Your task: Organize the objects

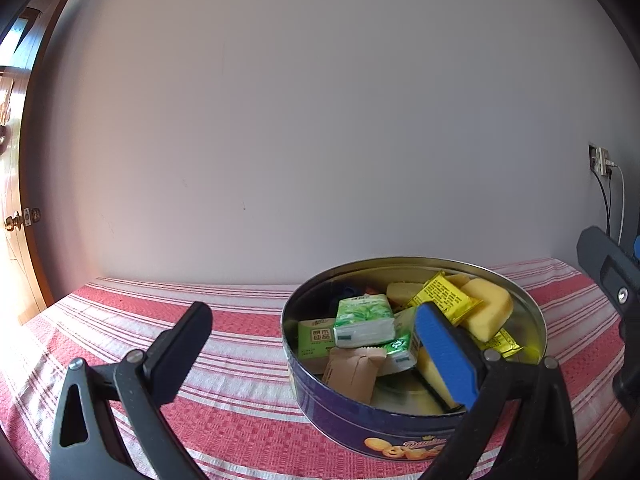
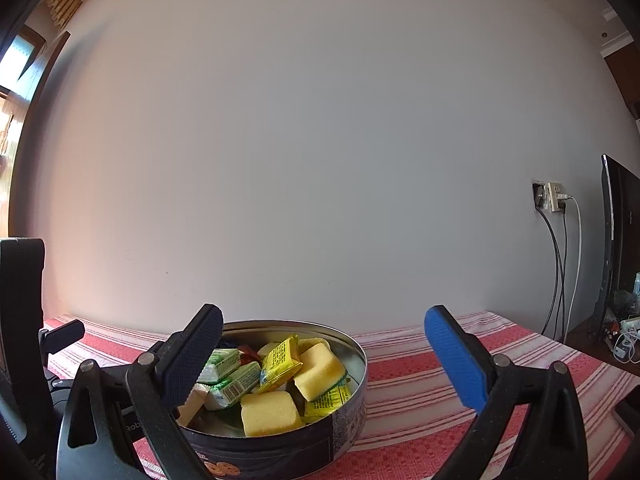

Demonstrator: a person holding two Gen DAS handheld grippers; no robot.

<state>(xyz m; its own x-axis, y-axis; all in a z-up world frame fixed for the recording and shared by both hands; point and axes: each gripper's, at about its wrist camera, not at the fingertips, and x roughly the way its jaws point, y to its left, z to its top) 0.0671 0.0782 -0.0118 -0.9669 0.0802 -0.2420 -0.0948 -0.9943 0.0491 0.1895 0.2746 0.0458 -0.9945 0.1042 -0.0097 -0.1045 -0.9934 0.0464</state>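
A round blue cookie tin (image 1: pixel 400 420) sits open on a table covered by a red-and-white striped cloth (image 1: pixel 224 344). My left gripper (image 1: pixel 316 344) is spread wide and holds nothing; its blue-padded finger reaches over the tin's near rim, its black finger hangs over bare cloth to the tin's left. My right gripper (image 2: pixel 336 356) is also spread wide and empty; its black finger overlaps the tin's (image 2: pixel 280 448) left rim, its blue one stands over cloth to the right.

Inside the tin lie yellow sponges (image 1: pixel 486 312), a yellow sachet (image 1: pixel 444 296), a green-and-white tissue pack (image 1: pixel 362 322) and a brown paper packet (image 1: pixel 352 372).

The left view alone shows the brown packet clearly and something dark at the tin's back, possibly blue. The right view shows a second sponge (image 2: pixel 270 414) at the near rim, and a dark monitor (image 2: pixel 618 252) at the far right.

Behind the table stands a plain pale wall with a socket (image 2: pixel 554 196) and hanging cables. A wooden door (image 1: pixel 16 240) shows at the left.
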